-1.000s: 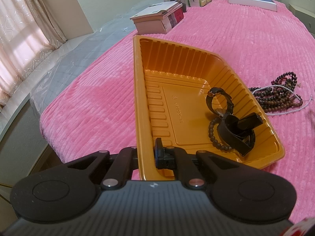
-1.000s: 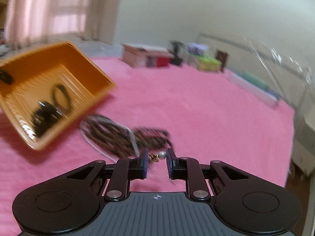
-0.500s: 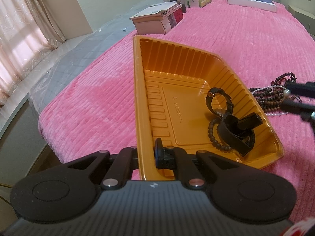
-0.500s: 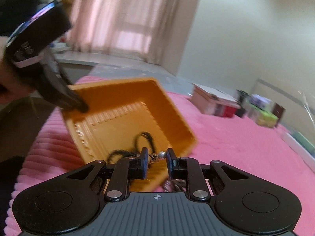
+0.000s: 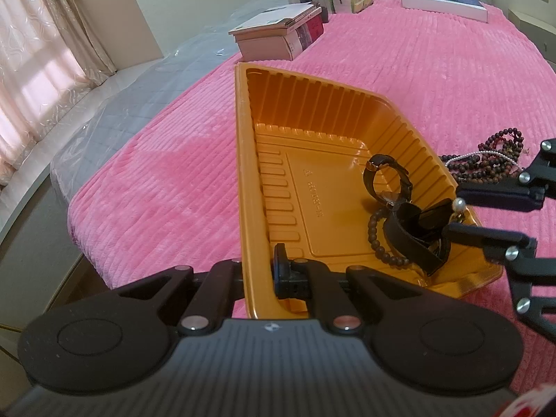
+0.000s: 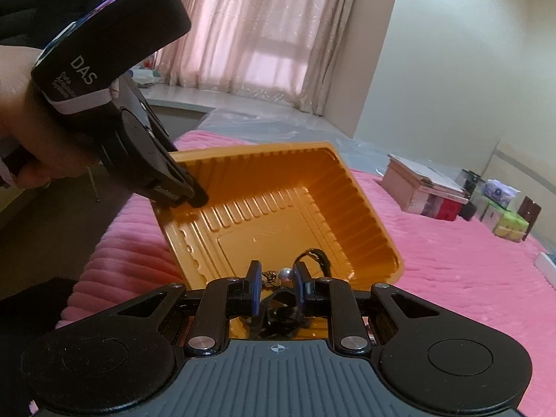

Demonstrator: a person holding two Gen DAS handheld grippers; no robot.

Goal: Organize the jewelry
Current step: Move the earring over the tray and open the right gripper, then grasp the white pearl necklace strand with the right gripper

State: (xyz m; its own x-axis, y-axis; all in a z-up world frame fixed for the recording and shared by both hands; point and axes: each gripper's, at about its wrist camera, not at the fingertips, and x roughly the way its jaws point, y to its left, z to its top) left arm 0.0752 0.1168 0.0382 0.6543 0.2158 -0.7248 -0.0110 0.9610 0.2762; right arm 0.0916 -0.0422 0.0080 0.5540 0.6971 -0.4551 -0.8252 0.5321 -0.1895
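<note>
While my left gripper [image 5: 259,271] stayed clamped tight on the near rim of the orange tray [image 5: 312,111], the tray sat tilted on the pink bedspread [image 5: 156,180]. Inside it lay a black watch [image 5: 387,177], a black strap [image 5: 413,239] and a dark bead bracelet [image 5: 377,232], all gathered toward the right-hand end. My right gripper [image 6: 276,286] hung over that same end, its jaws narrowed to a small gap and pinching a pearl earring [image 6: 285,273] between the pads. Just beyond the tray's right wall, a heap of dark bead necklaces [image 5: 486,160] with a white pearl strand rested on the bedspread. Boxes [image 5: 278,36] stood farther back.
</note>
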